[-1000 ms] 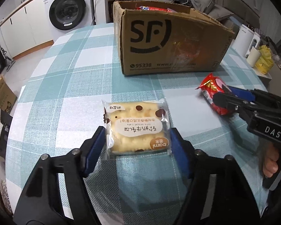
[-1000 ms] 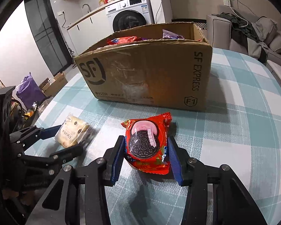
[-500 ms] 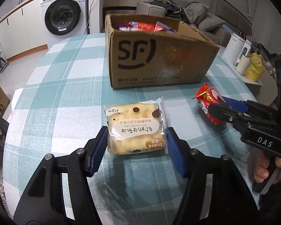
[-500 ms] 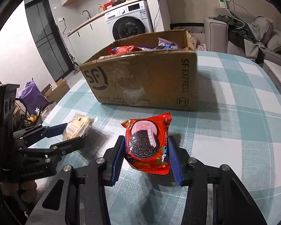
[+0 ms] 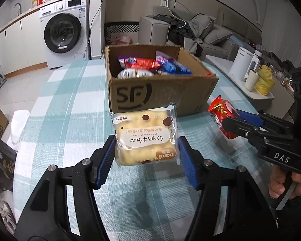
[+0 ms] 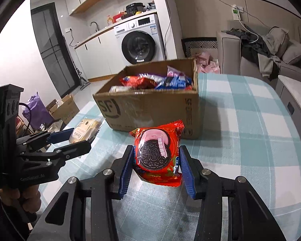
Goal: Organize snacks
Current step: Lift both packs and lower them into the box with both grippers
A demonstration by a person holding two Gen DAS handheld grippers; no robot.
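A clear-wrapped yellow bread packet [image 5: 145,135] with brown spots hangs above the checked table, and my left gripper [image 5: 146,158] is shut on its sides. My right gripper [image 6: 156,165] is shut on a red Oreo packet [image 6: 157,152], also lifted off the table. Ahead of both stands an open cardboard box [image 5: 158,92] with several snack packets inside. In the left wrist view the right gripper [image 5: 248,124] shows at the right with the red packet [image 5: 220,114]. In the right wrist view the left gripper [image 6: 70,138] holds the bread packet [image 6: 86,128] at the left.
The round table carries a teal and white checked cloth [image 6: 250,130]. A washing machine [image 5: 64,34] and a sofa [image 5: 208,34] stand behind it. A white kettle [image 5: 240,64] and a yellow bag [image 5: 264,80] sit on a side counter. Small cardboard boxes [image 6: 64,108] lie on the floor.
Both grippers have risen with their packets off the table. The box's inside has come into view.
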